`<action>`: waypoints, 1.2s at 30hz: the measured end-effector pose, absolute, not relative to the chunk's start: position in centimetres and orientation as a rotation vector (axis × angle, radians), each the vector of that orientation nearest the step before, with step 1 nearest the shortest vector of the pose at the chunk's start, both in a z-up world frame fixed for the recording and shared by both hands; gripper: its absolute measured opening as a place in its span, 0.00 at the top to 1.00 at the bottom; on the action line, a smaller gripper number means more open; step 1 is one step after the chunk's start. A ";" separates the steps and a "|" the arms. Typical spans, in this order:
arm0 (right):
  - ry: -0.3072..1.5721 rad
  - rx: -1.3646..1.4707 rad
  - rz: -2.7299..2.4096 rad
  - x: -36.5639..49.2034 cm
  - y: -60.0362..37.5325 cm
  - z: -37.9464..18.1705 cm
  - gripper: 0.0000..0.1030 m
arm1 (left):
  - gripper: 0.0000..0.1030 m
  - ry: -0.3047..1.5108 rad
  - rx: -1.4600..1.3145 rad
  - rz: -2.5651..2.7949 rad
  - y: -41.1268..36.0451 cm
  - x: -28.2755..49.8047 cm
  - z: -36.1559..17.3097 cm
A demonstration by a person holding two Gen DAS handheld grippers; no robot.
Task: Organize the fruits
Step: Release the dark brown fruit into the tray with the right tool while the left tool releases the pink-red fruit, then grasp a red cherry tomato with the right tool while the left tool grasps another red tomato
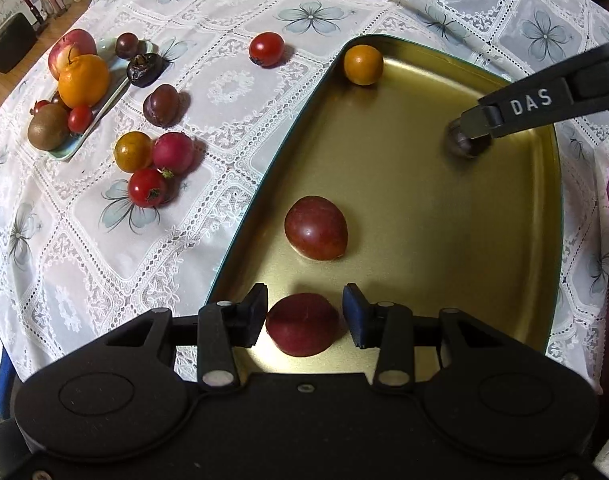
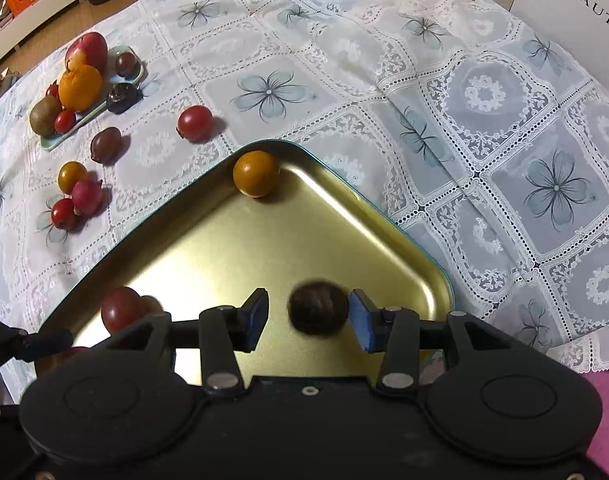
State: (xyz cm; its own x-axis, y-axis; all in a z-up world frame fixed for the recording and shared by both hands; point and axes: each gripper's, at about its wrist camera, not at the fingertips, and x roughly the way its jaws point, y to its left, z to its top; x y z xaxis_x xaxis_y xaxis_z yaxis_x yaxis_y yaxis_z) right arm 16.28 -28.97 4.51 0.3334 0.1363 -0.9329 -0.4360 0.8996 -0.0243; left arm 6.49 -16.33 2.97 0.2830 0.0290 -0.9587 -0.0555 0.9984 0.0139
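Observation:
A gold metal tray (image 1: 444, 216) (image 2: 244, 248) lies on the lace tablecloth. In it are an orange tomato (image 1: 363, 65) (image 2: 256, 173) in the far corner and two dark red plums (image 1: 316, 233) (image 1: 302, 324). My left gripper (image 1: 304, 312) is open, with the nearer plum lying between its pads, a gap on each side. My right gripper (image 2: 308, 312) (image 1: 474, 132) is open over the tray's right part, with a blurred dark brown fruit (image 2: 318, 307) (image 1: 462, 144) between its pads.
A small pale green plate (image 1: 84, 128) (image 2: 60, 138) at far left holds an apple, an orange, a kiwi and small fruits. Loose tomatoes and plums (image 1: 152, 168) (image 2: 78, 196) lie on the cloth between plate and tray. A white box (image 2: 576, 12) stands far right.

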 end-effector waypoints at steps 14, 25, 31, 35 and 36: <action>1.173 -0.237 0.348 16.6 -29.2 5.0 0.55 | 0.51 1.230 -0.068 0.094 -13.7 7.3 4.5; 1.207 -0.141 0.334 17.3 -29.1 4.7 0.55 | 0.51 1.161 -0.128 0.274 -6.0 10.2 4.9; 1.230 -0.124 0.332 17.6 -28.2 4.1 0.55 | 0.51 1.180 -0.161 0.282 -3.7 11.5 3.1; 1.239 -0.128 0.323 17.8 -27.6 3.8 0.55 | 0.51 1.202 -0.171 0.254 -3.5 11.8 1.8; 1.241 -0.129 0.322 17.8 -27.4 3.7 0.55 | 0.51 1.207 -0.168 0.253 -3.5 11.9 1.4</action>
